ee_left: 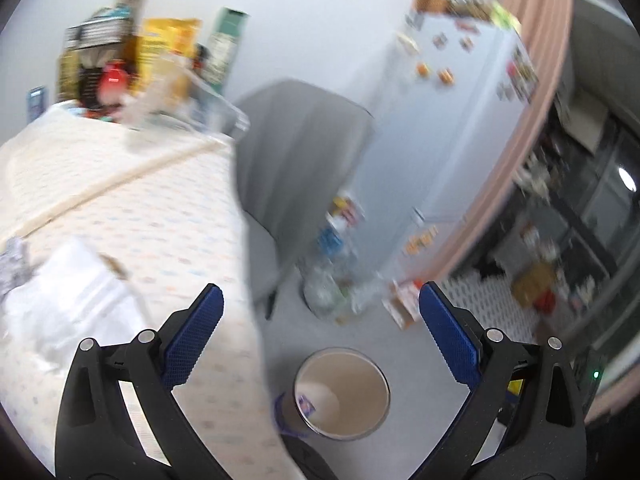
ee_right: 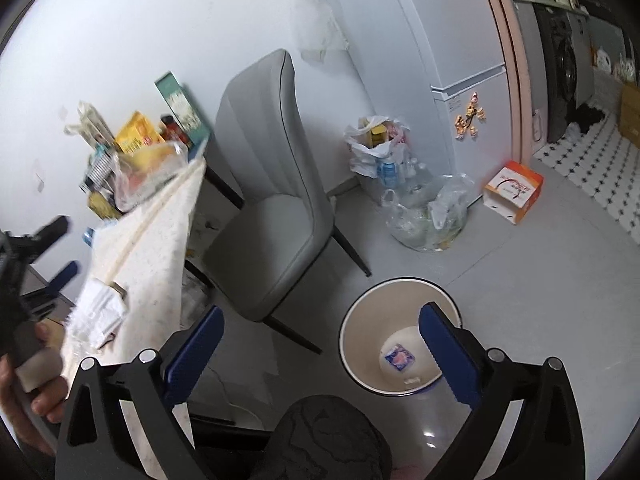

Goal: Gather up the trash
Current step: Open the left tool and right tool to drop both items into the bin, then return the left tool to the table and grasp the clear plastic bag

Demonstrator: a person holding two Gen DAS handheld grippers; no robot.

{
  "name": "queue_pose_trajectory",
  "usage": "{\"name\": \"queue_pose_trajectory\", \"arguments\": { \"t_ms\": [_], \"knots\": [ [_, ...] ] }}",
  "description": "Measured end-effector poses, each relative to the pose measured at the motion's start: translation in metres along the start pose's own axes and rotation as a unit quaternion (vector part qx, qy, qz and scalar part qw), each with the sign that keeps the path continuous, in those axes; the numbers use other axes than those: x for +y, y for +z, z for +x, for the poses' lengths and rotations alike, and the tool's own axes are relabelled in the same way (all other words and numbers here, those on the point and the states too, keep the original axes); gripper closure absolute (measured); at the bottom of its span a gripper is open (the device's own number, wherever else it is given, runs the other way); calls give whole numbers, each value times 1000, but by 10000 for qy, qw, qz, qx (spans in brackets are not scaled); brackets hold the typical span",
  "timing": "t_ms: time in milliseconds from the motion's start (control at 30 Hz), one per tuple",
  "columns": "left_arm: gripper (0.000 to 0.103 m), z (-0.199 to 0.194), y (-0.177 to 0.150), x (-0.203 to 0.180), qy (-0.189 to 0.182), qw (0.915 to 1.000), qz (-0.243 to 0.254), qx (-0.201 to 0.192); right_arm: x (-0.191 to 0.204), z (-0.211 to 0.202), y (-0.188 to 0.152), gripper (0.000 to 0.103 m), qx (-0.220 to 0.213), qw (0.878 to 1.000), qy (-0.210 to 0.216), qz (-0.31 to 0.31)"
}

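Note:
A round bin (ee_right: 360, 316) with a cream inside stands on the grey floor, with a small blue and pink wrapper (ee_right: 398, 359) at its bottom. It also shows in the left wrist view (ee_left: 342, 394). My right gripper (ee_right: 320, 316) is open and empty above the bin's left side. My left gripper (ee_left: 320, 296) is open and empty over the table's edge. Crumpled white tissue (ee_left: 68, 300) lies on the patterned tablecloth (ee_left: 160, 208), left of the left gripper. The tissue also shows in the right wrist view (ee_right: 100, 312). The left gripper shows there too (ee_right: 50, 252).
A grey chair (ee_right: 272, 184) stands between table and bin. Boxes and packets (ee_right: 136, 148) crowd the table's far end. Plastic bags of bottles (ee_right: 424, 208) and an orange and white box (ee_right: 514, 192) sit on the floor by a white fridge (ee_right: 452, 40).

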State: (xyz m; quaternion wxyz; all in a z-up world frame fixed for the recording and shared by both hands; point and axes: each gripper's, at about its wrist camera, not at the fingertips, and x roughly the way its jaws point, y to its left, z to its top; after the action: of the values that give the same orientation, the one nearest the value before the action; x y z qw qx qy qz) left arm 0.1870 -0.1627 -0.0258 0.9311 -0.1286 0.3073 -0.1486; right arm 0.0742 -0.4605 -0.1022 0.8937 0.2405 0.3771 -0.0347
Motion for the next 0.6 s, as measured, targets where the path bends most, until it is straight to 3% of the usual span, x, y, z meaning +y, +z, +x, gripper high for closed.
{"name": "queue_pose_trajectory", "arguments": {
  "t_ms": [167,600],
  "knots": [
    [6,-21,9,43,296,9988,-319,-229,35,0,3,7,-117,9999,22,-26],
    [6,-94,-3,133,160,9920,-584,-1111,131,4,-11,7,-210,9938,571,-926]
  ]
}}
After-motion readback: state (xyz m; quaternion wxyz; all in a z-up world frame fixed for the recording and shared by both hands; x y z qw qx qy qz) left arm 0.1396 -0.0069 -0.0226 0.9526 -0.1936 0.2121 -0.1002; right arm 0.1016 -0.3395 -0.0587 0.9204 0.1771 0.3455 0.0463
